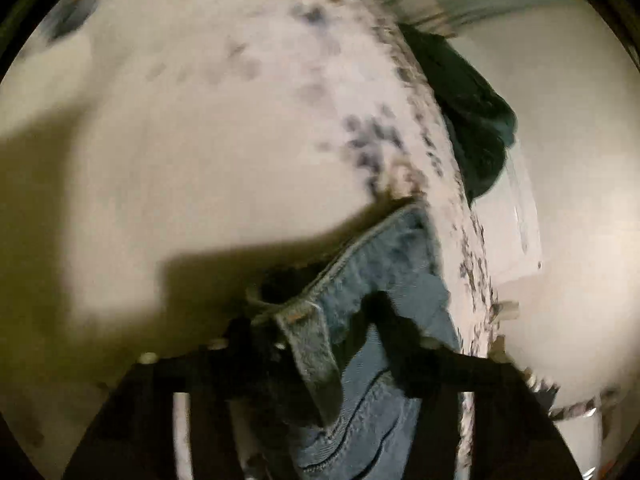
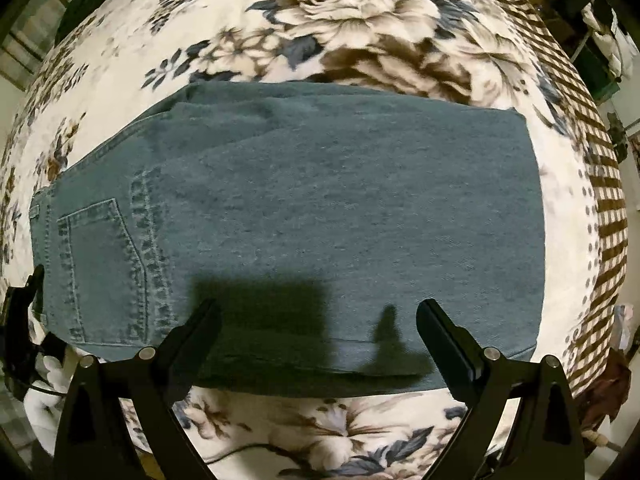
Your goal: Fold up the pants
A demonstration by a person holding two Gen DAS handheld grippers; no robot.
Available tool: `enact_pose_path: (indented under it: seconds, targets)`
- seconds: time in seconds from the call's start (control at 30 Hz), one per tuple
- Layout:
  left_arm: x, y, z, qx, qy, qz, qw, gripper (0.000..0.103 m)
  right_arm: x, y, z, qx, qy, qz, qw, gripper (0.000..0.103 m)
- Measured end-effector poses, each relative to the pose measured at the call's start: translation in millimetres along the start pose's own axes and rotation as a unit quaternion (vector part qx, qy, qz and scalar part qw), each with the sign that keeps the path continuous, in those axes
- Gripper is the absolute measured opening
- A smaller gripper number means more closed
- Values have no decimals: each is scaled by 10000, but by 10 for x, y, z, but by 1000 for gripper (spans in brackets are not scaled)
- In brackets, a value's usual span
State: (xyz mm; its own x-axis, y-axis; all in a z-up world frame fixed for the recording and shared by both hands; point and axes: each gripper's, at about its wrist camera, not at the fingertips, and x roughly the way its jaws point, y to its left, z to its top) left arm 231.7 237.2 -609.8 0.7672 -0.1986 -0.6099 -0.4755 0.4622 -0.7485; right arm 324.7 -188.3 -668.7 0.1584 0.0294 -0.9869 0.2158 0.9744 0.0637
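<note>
Blue jeans [image 2: 320, 208] lie folded flat on a floral blanket [image 2: 360, 20], waistband and back pocket [image 2: 96, 272] at the left. My right gripper [image 2: 318, 308] is open, hovering over the jeans' near edge, holding nothing. My left gripper shows at the far left of the right wrist view [image 2: 24, 300] by the waistband. In the blurred left wrist view, my left gripper [image 1: 320, 320] is shut on the denim waistband [image 1: 312, 344], which hangs between the fingers.
The blanket edge [image 1: 452, 208] falls off to a pale floor on the right. A dark green cloth [image 1: 468, 112] lies past that edge. A checked border [image 2: 600, 208] marks the blanket's right side, with clutter beyond.
</note>
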Motion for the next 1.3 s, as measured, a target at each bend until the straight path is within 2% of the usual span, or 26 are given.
enact_pose_path:
  seconds: [0.03, 0.1, 0.27, 0.47, 0.6, 0.77, 0.8, 0.83, 0.93, 1.0, 1.07, 1.1, 1.17, 1.2, 1.23, 1.3]
  targets:
    - [-78, -99, -16, 218, -94, -51, 9997, 31, -2, -47, -5, 35, -6, 3, 10000, 99]
    - [-258, -274, -54, 511, -232, -157, 9983, 29, 0, -173, -29, 132, -9, 14, 9999, 99]
    - [-618, -818, -144, 902, -460, -304, 9944, 28, -22, -549, -120, 400, -20, 53, 9992, 99]
    - [-983, -1685, -552, 1687, -508, -923, 9800, 27, -123, -1159, -282, 824, -35, 154, 9965, 99]
    - [-963, -2129, -1065, 2122, -143, -1288, 9686, 26, -223, -1674, -391, 1150, -143, 166, 9931, 99]
    - [-758, -2671, -2044, 2716, 634, -1733, 9446, 21, -331, -2380, -493, 1610, -199, 136, 9867, 99]
    - [-720, -2735, -2181, 2767, 757, -1757, 9417, 16, -345, -2548, -517, 1698, -210, 102, 9852, 99]
    - [-615, -2801, -2435, 2872, 1015, -1830, 9347, 5, -359, -2681, -547, 1765, -216, 78, 9840, 99]
    - [-278, -2875, -2989, 3291, 1664, -1484, 9176, 6, -363, -3042, -572, 1945, -216, 28, 9807, 99]
    - [16, -2837, -3246, 3444, 2287, -901, 9061, 6, -388, -3234, -563, 2041, -239, 220, 9784, 99]
    - [156, -2786, -3326, 3558, 2566, -376, 8978, 7, -435, -3319, -494, 1954, -325, 578, 9785, 99]
    - [200, -2763, -3337, 3648, 2621, -86, 8934, 14, -436, -3290, -430, 1874, -331, 786, 9786, 99]
    - [226, -2681, -3292, 3818, 2505, 579, 8878, 41, -437, -3196, -308, 1657, -330, 1258, 9776, 99]
    - [226, -2637, -3219, 3882, 2405, 849, 8856, 68, -431, -3088, -214, 1481, -326, 1526, 9766, 99]
    - [195, -2598, -3172, 3923, 2338, 977, 8842, 82, -419, -2963, -123, 1299, -321, 1743, 9756, 99]
    - [184, -2509, -3010, 4037, 2105, 1362, 8799, 82, -343, -2591, 104, 868, -250, 2136, 9727, 99]
